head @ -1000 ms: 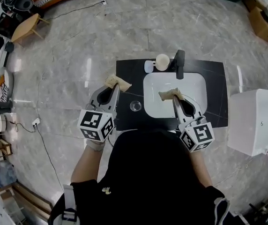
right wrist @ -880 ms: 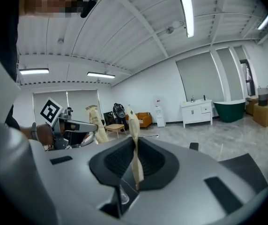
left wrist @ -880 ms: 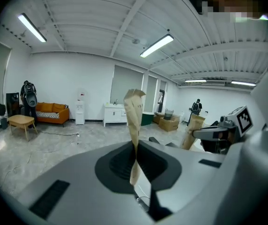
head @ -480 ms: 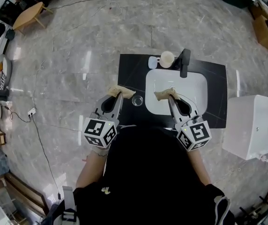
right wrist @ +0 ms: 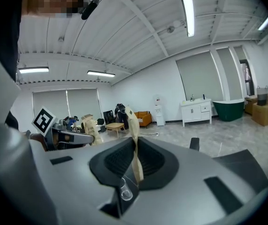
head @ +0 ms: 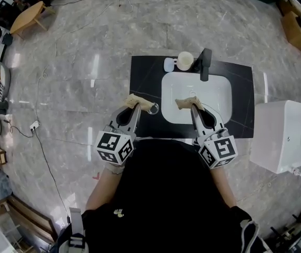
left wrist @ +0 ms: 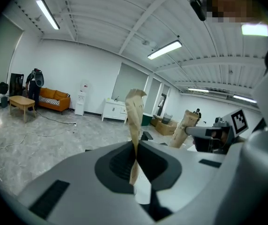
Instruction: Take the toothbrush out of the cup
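— Tongs?
— The left gripper (head: 141,103) and right gripper (head: 186,104) are both pressed together, empty.
— The toothbrush?
— Can't make it out; the round cream cup (head: 185,60) stands behind the white sink (head: 208,96), touching the black faucet (head: 205,62).

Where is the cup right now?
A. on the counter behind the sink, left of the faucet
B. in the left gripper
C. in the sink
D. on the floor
A: in the head view the cup stands on the black counter behind the sink, just left of the faucet.
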The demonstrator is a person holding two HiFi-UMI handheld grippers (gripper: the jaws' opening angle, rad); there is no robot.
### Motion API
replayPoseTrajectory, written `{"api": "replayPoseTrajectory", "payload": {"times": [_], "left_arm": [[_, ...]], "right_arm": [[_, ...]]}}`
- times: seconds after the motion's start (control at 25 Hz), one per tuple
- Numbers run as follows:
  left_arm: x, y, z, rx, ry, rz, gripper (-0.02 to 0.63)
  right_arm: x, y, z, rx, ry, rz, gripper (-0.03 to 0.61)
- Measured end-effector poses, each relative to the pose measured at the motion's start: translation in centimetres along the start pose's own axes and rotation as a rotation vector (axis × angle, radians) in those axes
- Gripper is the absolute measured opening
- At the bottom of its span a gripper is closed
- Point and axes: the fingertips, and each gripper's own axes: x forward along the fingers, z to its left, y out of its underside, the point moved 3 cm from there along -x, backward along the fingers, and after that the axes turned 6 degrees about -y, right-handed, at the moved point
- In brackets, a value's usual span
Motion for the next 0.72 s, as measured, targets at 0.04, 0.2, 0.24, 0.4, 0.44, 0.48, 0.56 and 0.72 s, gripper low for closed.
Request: {"api": "replayPoseTrajectory", "payload": {"times": [0.04, 0.2, 0.24, 0.4, 0.44, 0.48, 0.56, 0.72], "left_arm": [[0.1, 0.0, -0.1, 0.001, 0.004, 0.001, 0.028], [0.5, -0.1, -0.3, 0.006, 0.012, 0.001, 0.028], [0.5, -0.1, -0.3, 0.008, 0.013, 0.002, 0.028], [0.8, -0.2, -0.4, 0.014, 0.017, 0.006, 0.028], [0.9, -0.2, -0.4, 0.015, 0.018, 0.007, 0.028], [1.0, -0.2, -0.5, 0.016, 0.018, 0.007, 0.028], [1.1, -0.2, -0.6, 0.017, 0.019, 0.008, 0.028], [1.3, -0.1, -0.6, 0.019, 0.018, 0.007, 0.028]], "right_arm": [[-0.1, 0.1, 0.0, 0.005, 0.003, 0.0, 0.044], [-0.4, 0.7, -0.3, 0.021, 0.015, -0.003, 0.044], [-0.4, 0.7, -0.4, 0.023, 0.019, -0.002, 0.044], [-0.5, 0.8, -0.7, 0.028, 0.028, -0.003, 0.044], [-0.5, 0.8, -0.8, 0.029, 0.029, -0.003, 0.044], [-0.5, 0.9, -0.9, 0.031, 0.029, -0.004, 0.044], [-0.6, 0.9, -1.0, 0.032, 0.029, -0.004, 0.044], [-0.6, 1.1, -1.1, 0.034, 0.03, -0.002, 0.044]]}}
